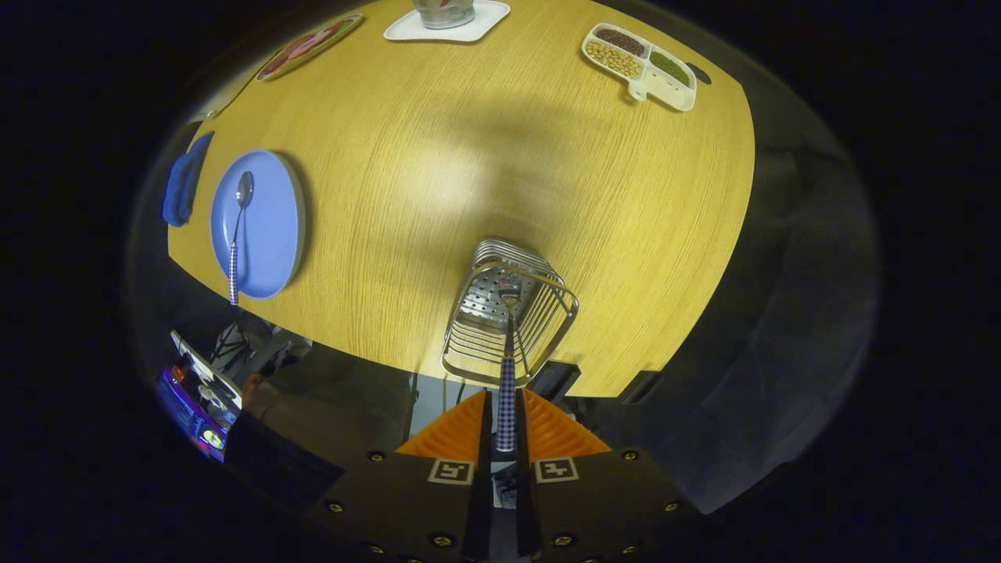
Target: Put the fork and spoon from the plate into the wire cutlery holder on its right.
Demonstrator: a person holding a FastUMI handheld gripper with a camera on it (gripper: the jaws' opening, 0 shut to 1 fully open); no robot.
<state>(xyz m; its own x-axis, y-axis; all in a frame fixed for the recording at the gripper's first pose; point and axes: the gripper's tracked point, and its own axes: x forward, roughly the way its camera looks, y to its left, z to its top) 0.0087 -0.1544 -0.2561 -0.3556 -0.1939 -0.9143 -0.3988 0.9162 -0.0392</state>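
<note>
A slim metal fork with a blue-and-white checked handle (507,391) is pinched between the two fingers, which press on the handle from either side with only its width between them; the gripper (506,426) holds it pointing straight ahead, so that the fork's metal head reaches down into the silver wire cutlery holder (508,313) just ahead of the fingers. The holder is a rounded basket of bent wire with a perforated metal floor, and it stands on the yellow wood-grain tabletop (469,156) close to the tabletop's near edge. Whether the fork's tines touch the perforated floor cannot be told. Well off to the left of the holder, also near that edge, sits a round pale blue plate (274,234), and on it lies a metal spoon with the same blue-and-white checked handle (237,234), its bowl toward the far side of the plate and the end of its handle jutting over the plate's near rim. Just beyond the plate on its left lies a dark blue folded cloth (184,184). At the far side of the tabletop stand a white divided tray holding brown, yellowish and green beans (640,64), a white square mat with a glass vessel on it (447,23), and a dark oval dish with reddish contents (309,45).
</note>
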